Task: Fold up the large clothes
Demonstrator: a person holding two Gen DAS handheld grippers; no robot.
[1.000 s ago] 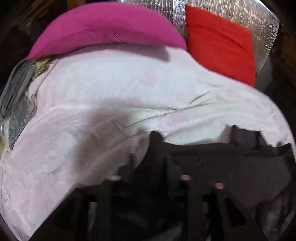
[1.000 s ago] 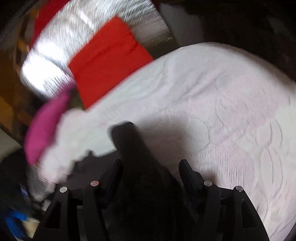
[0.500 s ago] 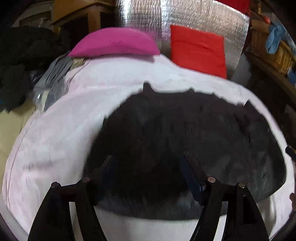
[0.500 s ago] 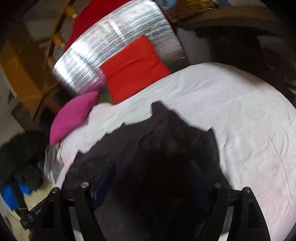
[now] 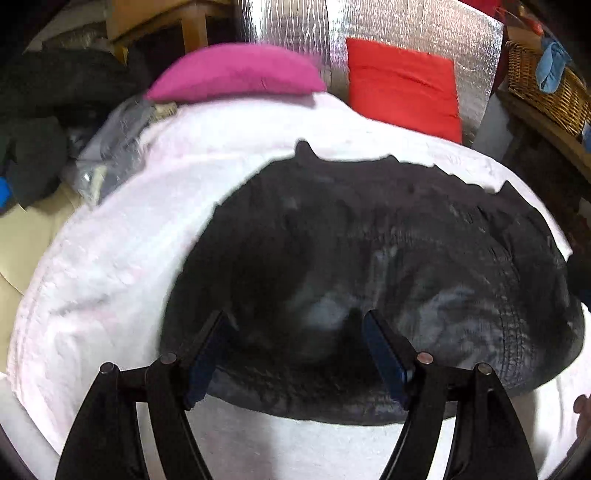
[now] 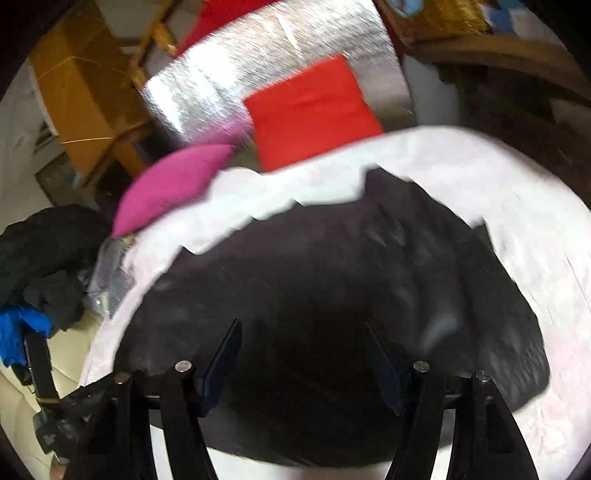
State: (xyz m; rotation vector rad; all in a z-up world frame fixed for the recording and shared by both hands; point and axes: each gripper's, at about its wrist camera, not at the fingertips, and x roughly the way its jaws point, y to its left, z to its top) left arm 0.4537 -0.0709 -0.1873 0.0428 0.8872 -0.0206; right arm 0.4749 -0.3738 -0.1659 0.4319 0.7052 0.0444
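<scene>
One black garment point(image 5: 369, 266), two cushions and two grippers are counted. The magenta cushion point(image 5: 236, 72) and the red cushion point(image 5: 402, 86) are propped against a silver quilted panel point(image 5: 406, 33) at the far end of the pale pink bedspread point(image 5: 110, 258). The left gripper point(image 5: 295, 332) is held above the near edge of the bedspread, pointed toward the cushions, its fingers spread apart with nothing between them. The right gripper point(image 6: 303, 343) is posed likewise, fingers apart and unloaded. The garment is spread flat on the middle of the bedspread, its far edge jagged, its knit surface rippled and blurred.
</scene>
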